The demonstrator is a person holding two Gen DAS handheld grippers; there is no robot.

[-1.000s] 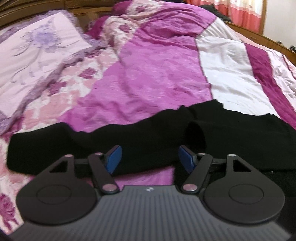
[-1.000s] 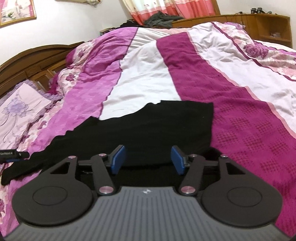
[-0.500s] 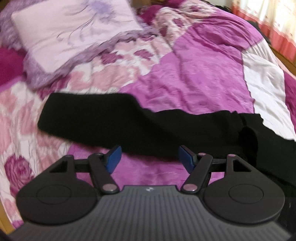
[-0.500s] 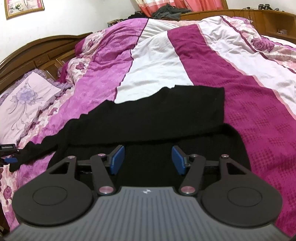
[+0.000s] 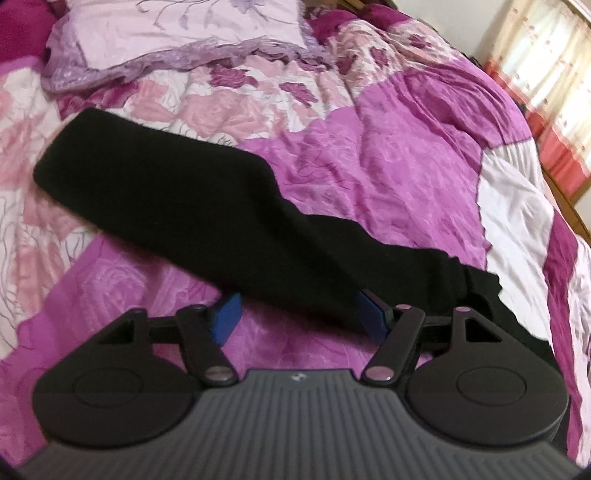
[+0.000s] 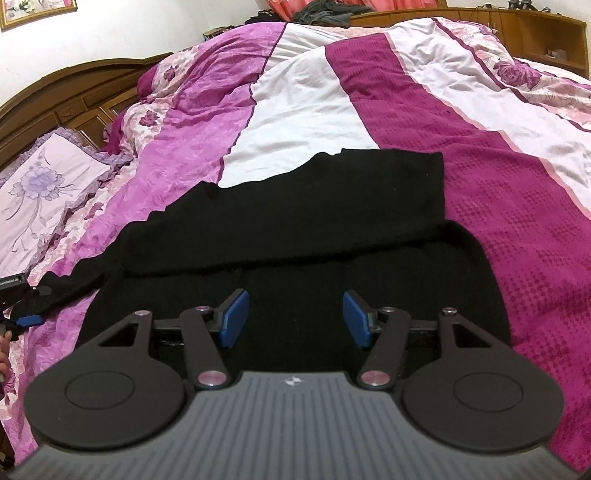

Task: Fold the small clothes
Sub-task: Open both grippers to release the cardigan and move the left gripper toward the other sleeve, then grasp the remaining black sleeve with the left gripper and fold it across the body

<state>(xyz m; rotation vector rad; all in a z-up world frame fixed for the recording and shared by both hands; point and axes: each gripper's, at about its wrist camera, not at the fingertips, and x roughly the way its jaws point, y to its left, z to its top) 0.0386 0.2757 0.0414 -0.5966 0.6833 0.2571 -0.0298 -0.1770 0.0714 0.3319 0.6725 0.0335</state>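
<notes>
A black long-sleeved garment (image 6: pixel 295 221) lies spread on the pink and purple quilt (image 6: pixel 498 221), its top part folded down over the body. My right gripper (image 6: pixel 294 319) hovers over the garment's near part, open, with nothing between its blue pads. In the left wrist view the garment's sleeve (image 5: pixel 177 199) runs diagonally from upper left to lower right. My left gripper (image 5: pixel 300 317) stands open at the sleeve's near edge, which passes between the pads without being pinched. The left gripper's blue pad (image 6: pixel 27 319) shows at the far left edge of the right wrist view, beside the sleeve end.
A lilac flowered pillow (image 5: pixel 166 33) lies beyond the sleeve, by the wooden headboard (image 6: pixel 74 92). Curtains (image 5: pixel 554 92) hang at the right. Dark clothes (image 6: pixel 321 13) and a wooden shelf (image 6: pixel 535 33) stand past the far side of the bed.
My left gripper has swung left along the sleeve, sunk and rolled, so the sleeve now runs diagonally. The right gripper drew back a little over the garment. Both stayed open.
</notes>
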